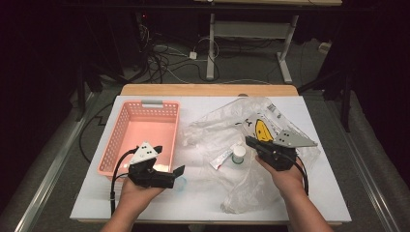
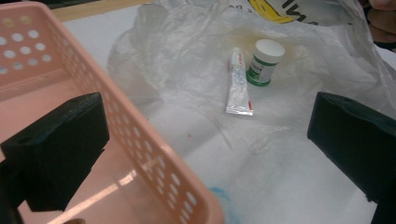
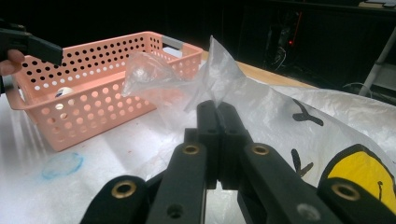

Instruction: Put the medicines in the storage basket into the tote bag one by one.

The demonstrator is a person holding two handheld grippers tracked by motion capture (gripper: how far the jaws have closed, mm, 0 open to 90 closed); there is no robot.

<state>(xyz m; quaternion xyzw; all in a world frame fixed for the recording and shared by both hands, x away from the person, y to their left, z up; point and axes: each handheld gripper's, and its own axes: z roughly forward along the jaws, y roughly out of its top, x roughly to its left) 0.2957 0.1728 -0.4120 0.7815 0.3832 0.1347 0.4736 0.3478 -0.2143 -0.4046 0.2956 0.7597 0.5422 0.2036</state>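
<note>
Lay flat and white across a wooden desk: a smooth table (image 1: 208, 198), matte, with a faint blue smudge (image 3: 62, 165) near the front edge.

Spread crumpled over its right half: a thin plastic bag (image 1: 227, 128), translucent, creased and glossy, printed with a yellow face (image 1: 262, 130) and black marks. Stood up in a peak at the clamped fold.

Sat on the left half, just beside the bag: a pink plastic basket (image 1: 121, 140), rectangular, walls pierced with rows of round holes, grey handle (image 1: 152, 102) at the far rim. Held something small and round, seen through the holes from the right gripper view, too dim to name.

Held low near the basket's front right corner: the left gripper (image 1: 177, 175), black and blocky, jaws spread wide with nothing between them, one over the basket floor, one over the bag.

Pressed together on a fold of the bag: the right gripper (image 3: 217, 112), matte black with brass-coloured pivots.

Lay on the bag between the two grippers: a flat white tube (image 2: 239, 84), crimped at one end, and just beside it a small squat jar (image 2: 265, 61) with white cap and green label, upright.
</note>
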